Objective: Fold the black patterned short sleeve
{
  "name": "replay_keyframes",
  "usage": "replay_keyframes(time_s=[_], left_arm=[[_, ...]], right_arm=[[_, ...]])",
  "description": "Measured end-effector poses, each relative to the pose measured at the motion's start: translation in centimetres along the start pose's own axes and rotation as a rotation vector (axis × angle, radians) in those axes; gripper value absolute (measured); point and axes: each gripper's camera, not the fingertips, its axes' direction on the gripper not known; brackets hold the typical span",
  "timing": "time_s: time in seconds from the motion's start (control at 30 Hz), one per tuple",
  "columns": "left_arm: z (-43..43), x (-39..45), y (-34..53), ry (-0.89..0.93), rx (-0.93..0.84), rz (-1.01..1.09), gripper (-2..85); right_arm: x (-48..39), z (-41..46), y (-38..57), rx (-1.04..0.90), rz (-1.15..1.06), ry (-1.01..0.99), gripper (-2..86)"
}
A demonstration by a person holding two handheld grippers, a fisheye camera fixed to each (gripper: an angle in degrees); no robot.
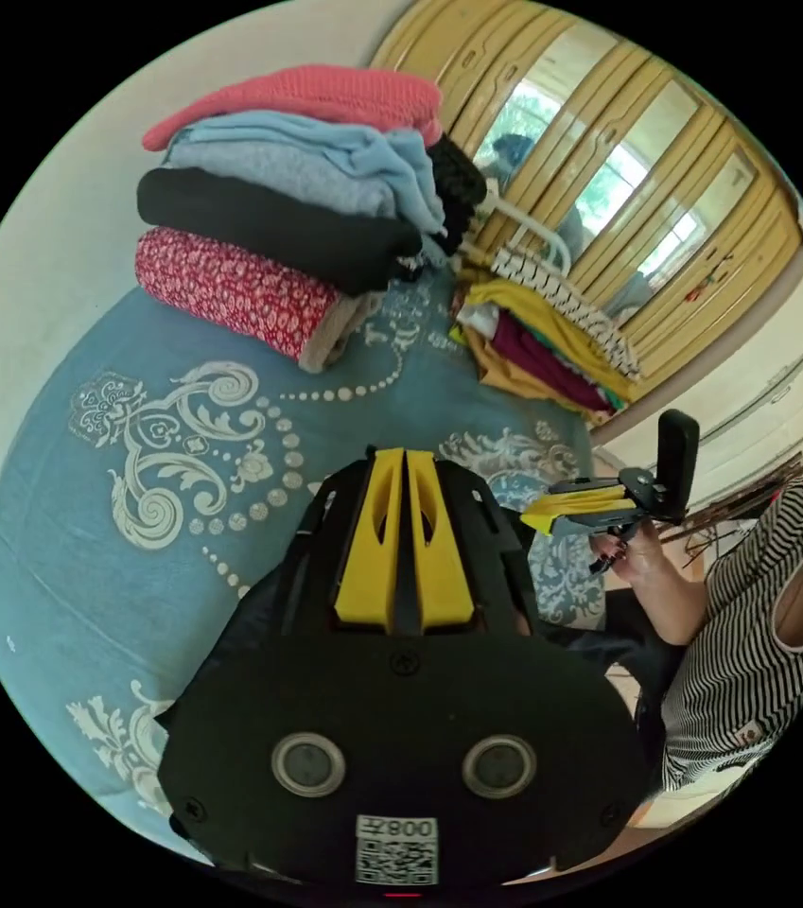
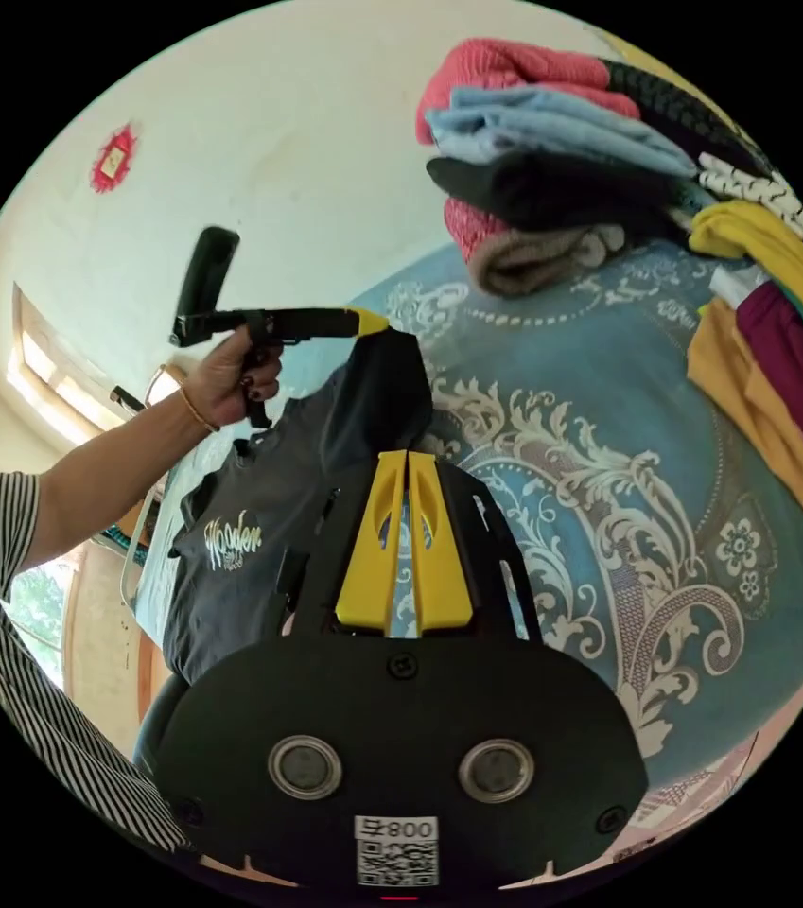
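1. While the blue bedspread with cream scrollwork point(image 2: 609, 530) spreads wide, a stack of folded clothes point(image 1: 297, 199) rests on it.
2. Dark printed short-sleeve shirt point(image 2: 259, 539) hangs over the bed edge.
3. Left gripper point(image 2: 363, 323) pinches the shirt's upper edge, jaws closed.
4. Right gripper point(image 2: 407, 463) hovers nearby, jaws together, holding nothing.

Dark printed shirt point(image 2: 259, 558) hanging, lifted

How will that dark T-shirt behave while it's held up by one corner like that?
Probably floppy: the dark T-shirt drapes in soft folds below the left gripper pinching its edge. It seems light, since one hand lifts it. It will likely swing and bunch rather than lie flat on the blue bedspread.
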Motion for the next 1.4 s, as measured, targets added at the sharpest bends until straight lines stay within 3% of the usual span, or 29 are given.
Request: replay_keyframes(time_s=[0.1,0.17,0.23,0.3,0.43,0.53,0.63,0.67,0.9,1.1,1.27,1.4], left_arm=[[1.6,-2.4,0.8,0.038,0.002,-0.083,0.9],[3.8,-4.0,1.7,0.013,-0.073,-0.167,1.0],[3.6,-4.2,2.3,0.004,-0.039,-0.199,1.1],[2.2,-3.6,2.8,0.011,0.026,-0.188,1.3],[0.1,-1.8,4.2,-0.04,0.094,-0.159,1.8],[1.5,-1.6,5.0,-0.089,0.032,-0.158,2.0],[3.1,-2.3,4.6,-0.149,-0.084,-0.182,2.0],[2.5,-2.3,4.3,-0.157,-0.077,-0.174,2.1],[-7.2,-3.1,7.3,-0.166,0.131,-0.256,3.1],[-20.2,0.1,23.6,-0.189,0.336,-0.441,3.4],[-32.6,5.0,45.2,-0.537,0.365,-0.898,5.4],[-37.0,6.4,56.3,-0.561,0.406,-1.201,7.5]], right_arm=[[-0.5,-1.4,0.9,0.084,-0.006,-0.015,0.3],[0.6,1.7,1.1,-0.07,0.066,0.045,0.1],[1.5,3.3,1.4,-0.125,0.12,0.034,0.1],[1.5,2.9,1.3,-0.089,0.139,0.012,0.1],[0.2,1.4,1.2,0.032,0.152,0.154,0.0],[-1.5,2.8,0.8,0.043,0.08,0.006,0.0],[-3.6,7.6,-0.1,-0.169,0.018,0.005,0.0],[-4.2,9.6,-0.2,-0.265,0.019,0.086,0.0],[-6.0,9.9,-0.4,-0.239,0.026,0.124,0.1],[-11.6,9.0,-1.2,-0.14,-0.131,0.223,0.3],[-22.4,14.1,-2.8,-0.274,-0.391,-0.11,1.7],[-34.2,21.1,-3.9,-0.444,-0.614,-0.301,5.9]])
